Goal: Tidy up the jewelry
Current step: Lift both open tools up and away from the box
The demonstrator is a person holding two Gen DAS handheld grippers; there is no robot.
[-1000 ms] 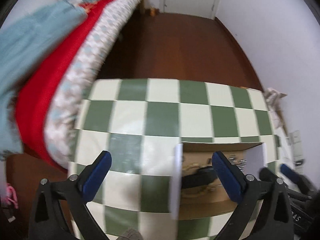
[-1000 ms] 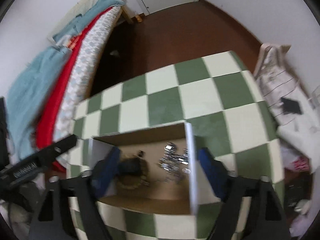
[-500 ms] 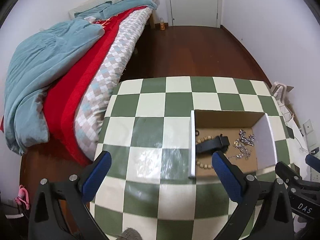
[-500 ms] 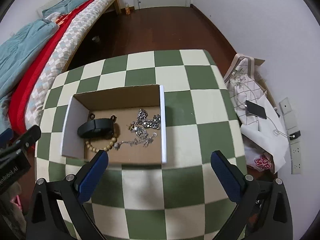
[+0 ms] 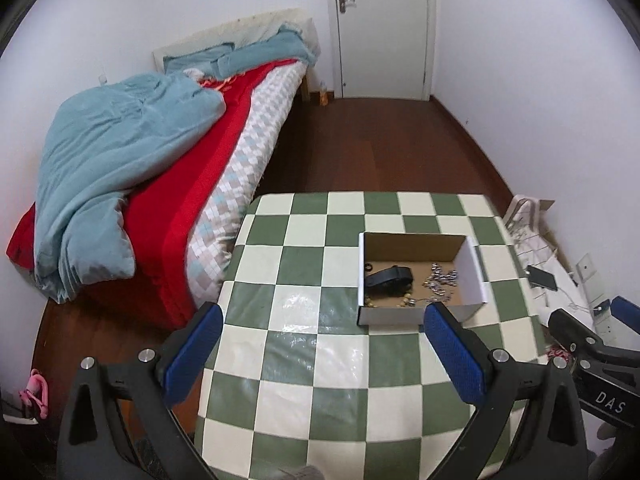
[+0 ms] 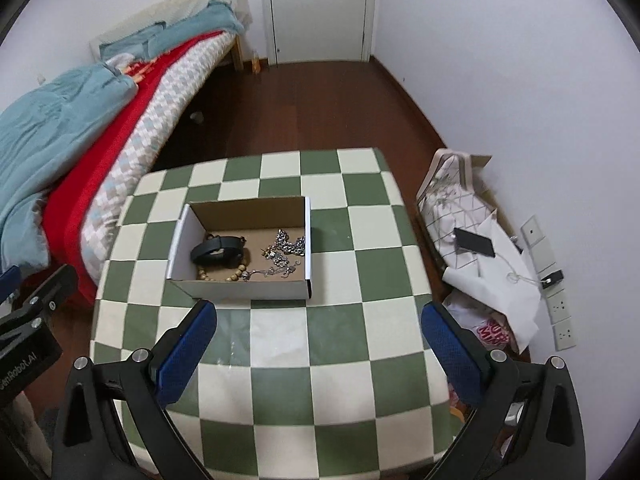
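An open cardboard box [image 6: 240, 286] [image 5: 474, 276] stands on the green-and-white checkered table [image 6: 320, 344] [image 5: 304, 336]. Inside lie a black band [image 6: 216, 249] [image 5: 390, 277], a wooden bead bracelet [image 6: 236, 272] and tangled silver chains [image 6: 286, 246] [image 5: 440, 280]. My left gripper [image 5: 322, 354] is open and empty, high above the table, left of the box. My right gripper [image 6: 318, 348] is open and empty, high above the table's near part, in front of the box.
A bed [image 5: 168, 168] with a blue blanket and red cover stands left of the table. A bag, papers and a phone [image 6: 474, 242] lie on the floor at the right wall. Brown floor runs to a white door [image 5: 380, 28].
Both grippers have risen and pulled back from the box, which now looks smaller and farther away. Both stay open and empty. The jewelry in the box has not moved.
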